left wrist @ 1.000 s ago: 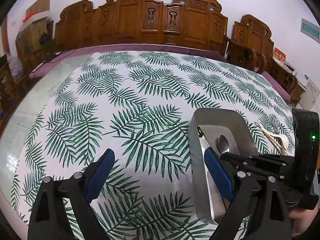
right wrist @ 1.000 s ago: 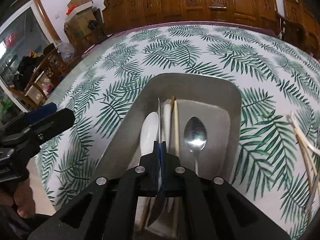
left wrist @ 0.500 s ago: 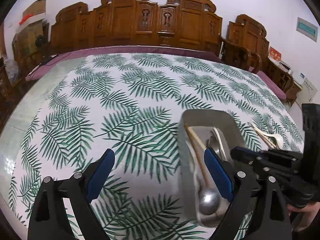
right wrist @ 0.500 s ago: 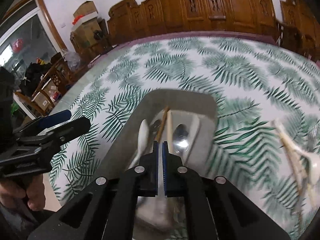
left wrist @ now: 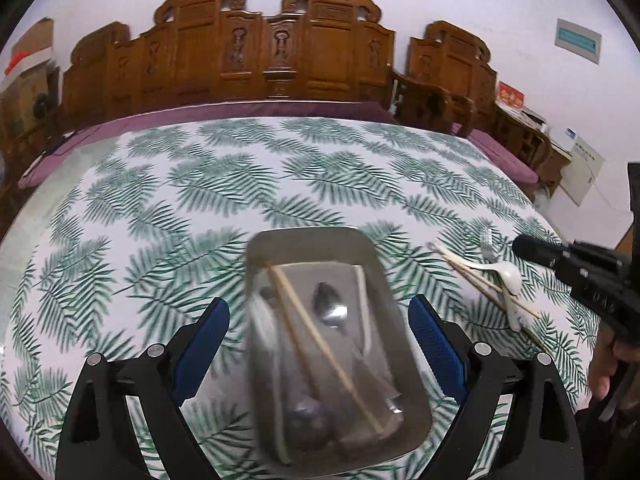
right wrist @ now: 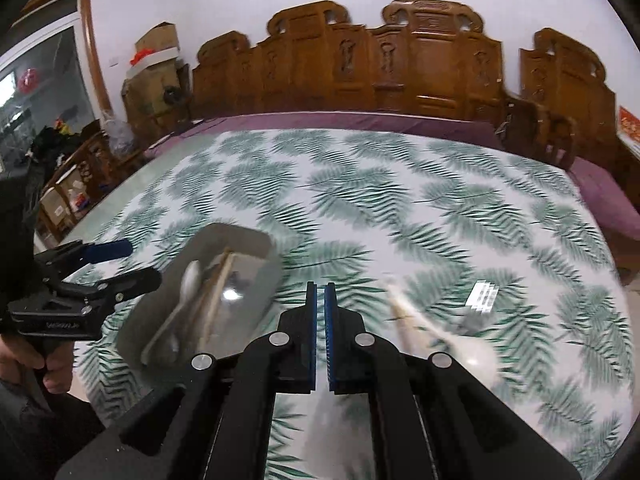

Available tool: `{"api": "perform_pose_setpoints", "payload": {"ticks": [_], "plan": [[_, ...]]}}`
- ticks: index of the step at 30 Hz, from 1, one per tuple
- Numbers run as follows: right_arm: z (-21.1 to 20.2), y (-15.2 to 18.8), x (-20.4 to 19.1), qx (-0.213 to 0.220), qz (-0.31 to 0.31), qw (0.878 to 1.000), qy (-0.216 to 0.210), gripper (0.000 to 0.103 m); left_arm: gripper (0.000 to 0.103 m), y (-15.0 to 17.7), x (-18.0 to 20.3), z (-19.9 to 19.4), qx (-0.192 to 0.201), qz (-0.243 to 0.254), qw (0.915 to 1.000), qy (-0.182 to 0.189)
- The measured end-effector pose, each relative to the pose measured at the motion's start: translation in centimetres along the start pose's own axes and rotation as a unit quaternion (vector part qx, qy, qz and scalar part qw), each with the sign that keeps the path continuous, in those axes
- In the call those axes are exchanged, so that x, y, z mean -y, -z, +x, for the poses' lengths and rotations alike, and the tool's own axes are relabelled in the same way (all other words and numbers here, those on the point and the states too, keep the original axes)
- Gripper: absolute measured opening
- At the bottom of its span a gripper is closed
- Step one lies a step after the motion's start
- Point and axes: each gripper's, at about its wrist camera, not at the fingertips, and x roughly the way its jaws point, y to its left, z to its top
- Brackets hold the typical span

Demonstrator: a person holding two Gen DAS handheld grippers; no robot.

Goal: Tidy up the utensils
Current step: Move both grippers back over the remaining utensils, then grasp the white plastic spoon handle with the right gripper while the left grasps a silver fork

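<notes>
Utensils [left wrist: 320,320] in tray [left wrist: 312,240], between left tongs [left wrist: 319,326]

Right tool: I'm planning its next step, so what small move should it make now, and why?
Probably open its jaws and ease toward the loose pieces. The right tool is shut with nothing in it, while a white spoon, chopsticks and a fork lie on the tablecloth outside the metal tray, which already holds other utensils.
</notes>
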Motion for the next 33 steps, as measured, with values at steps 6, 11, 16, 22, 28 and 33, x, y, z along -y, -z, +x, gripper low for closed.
{"api": "perform_pose_setpoints", "payload": {"ticks": [6,11,16,22,28,33], "plan": [[-1.1,0.8,4.0,0.001,0.013,0.999,0.034,0.006,0.087,-0.1,3.2,0.8,-0.002,0.013,0.9998,0.017],[-0.7,2.0,6.9,-0.006,0.023,0.998,0.059,0.008,0.087,0.0,5.3,1.4,-0.006,0.025,0.9993,0.026],[0.9,3.5,8.7,-0.028,0.019,0.996,0.077,0.020,0.087,0.2,6.7,1.9,-0.013,0.029,0.9988,0.038],[3.3,4.3,9.9,-0.052,-0.003,0.995,0.087,0.038,0.087,0.6,8.3,2.5,-0.020,0.042,0.9979,0.044],[5.6,2.5,9.2,-0.074,-0.034,0.994,0.067,0.038,0.087,0.8,8.8,2.8,-0.025,0.047,0.9974,0.048],[8.5,1.3,9.7,-0.124,-0.055,0.989,0.052,0.038,0.087,0.9,8.9,3.0,-0.028,0.045,0.9973,0.050]]}}
